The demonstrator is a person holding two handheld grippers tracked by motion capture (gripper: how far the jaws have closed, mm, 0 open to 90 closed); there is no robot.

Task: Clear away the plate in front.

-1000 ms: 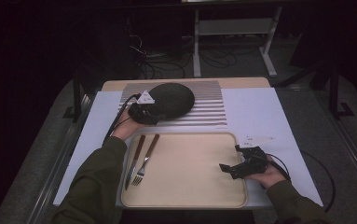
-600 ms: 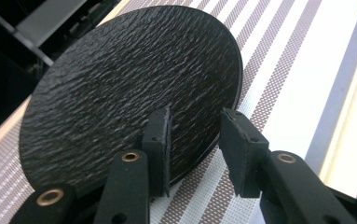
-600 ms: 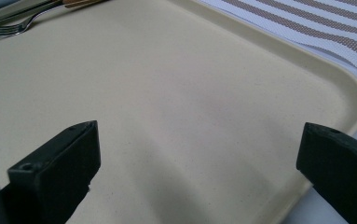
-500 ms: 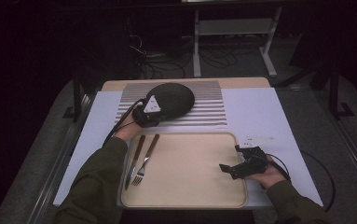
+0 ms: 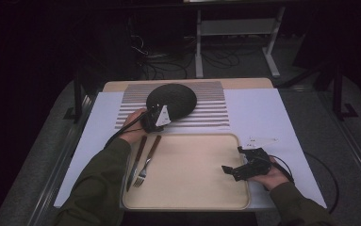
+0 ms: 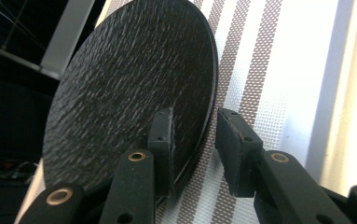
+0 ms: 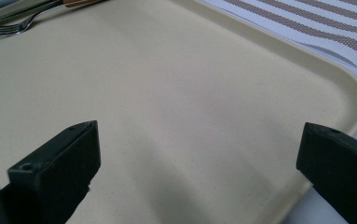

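A dark round plate lies on the striped mat beyond the tray. My left gripper is at its near rim. In the left gripper view the plate has its rim between the jaws of my left gripper: one pad rests over the top face, and a strip of mat shows between the rim and the other pad. These jaws have just been closing. My right gripper hovers low over the tray's right side. In the right gripper view my right gripper stands wide open with nothing between its jaws.
The beige tray sits at the table's near edge, with a fork and a knife side by side at its left. A white sheet covers the table under the mat. Dark floor, cables and a frame lie beyond.
My left gripper has shifted slightly right and nearer along the plate's near rim. The plate and the right hand have not moved.
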